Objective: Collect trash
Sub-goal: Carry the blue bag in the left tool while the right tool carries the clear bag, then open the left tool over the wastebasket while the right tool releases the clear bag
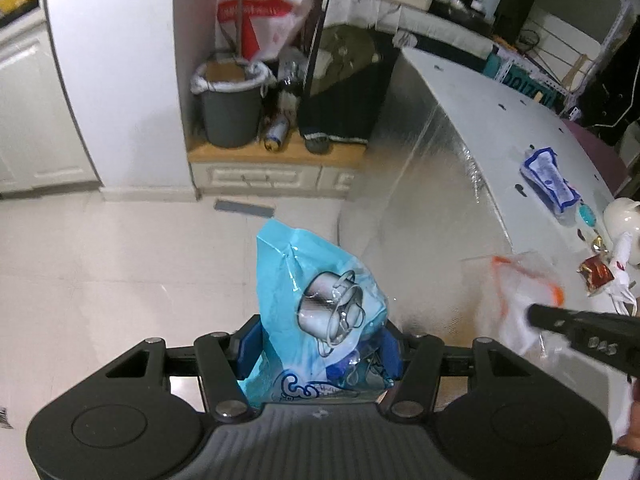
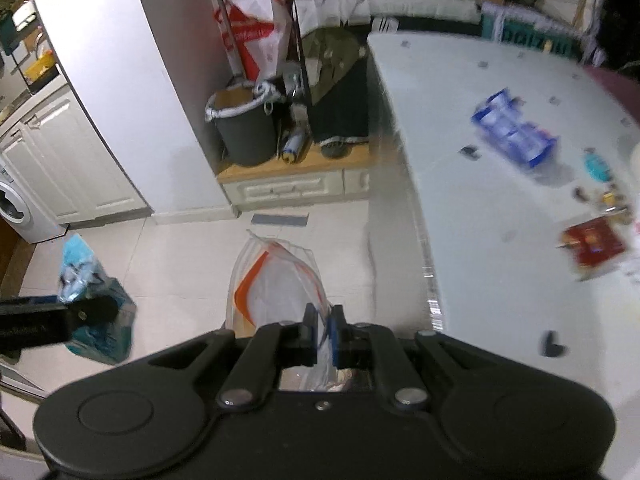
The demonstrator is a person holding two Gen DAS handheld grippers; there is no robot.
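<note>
Two held bags point(image 1: 316, 304) point(image 2: 276, 284) beside table edge point(image 2: 416, 216)

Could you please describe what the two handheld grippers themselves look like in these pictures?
Both are matte black plastic. The left gripper and right gripper have angular linkage arms with silver pivot pins, round recessed discs on the housing, and blue-faced pads. Small pale lettering marks their sides.
</note>
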